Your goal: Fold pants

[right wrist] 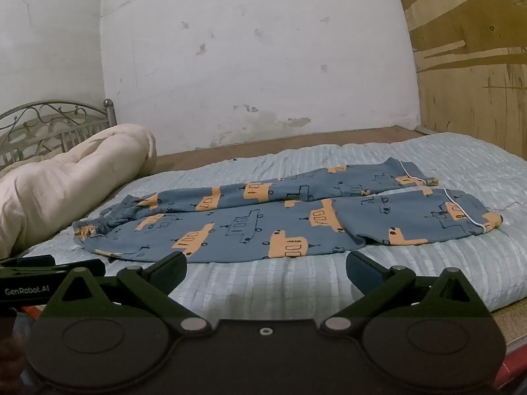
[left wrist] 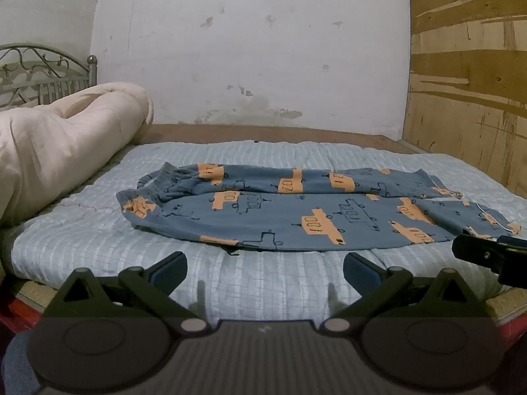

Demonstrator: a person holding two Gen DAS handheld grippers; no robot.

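Left claw: matte black plastic, blue pads on the inner faces, fingers spread wide with nothing between them; it hovers over the near edge of the quilt.
Right claw: same build, fingers wide apart too, empty, low over the quilt just short of the pants.
Pants: soft blue knit printed with orange vehicle shapes, laid flat across the quilt, both legs side by side; gathered elastic waist to the left, white-piped cuffs to the right.
Quilt: pale blue, ribbed and puckered.
Duvet: cream, rolled into a fat bundle at the left.
Headboard: grey scrolled metal.
Wall: white, flaking.
Board: scuffed plywood at the right.
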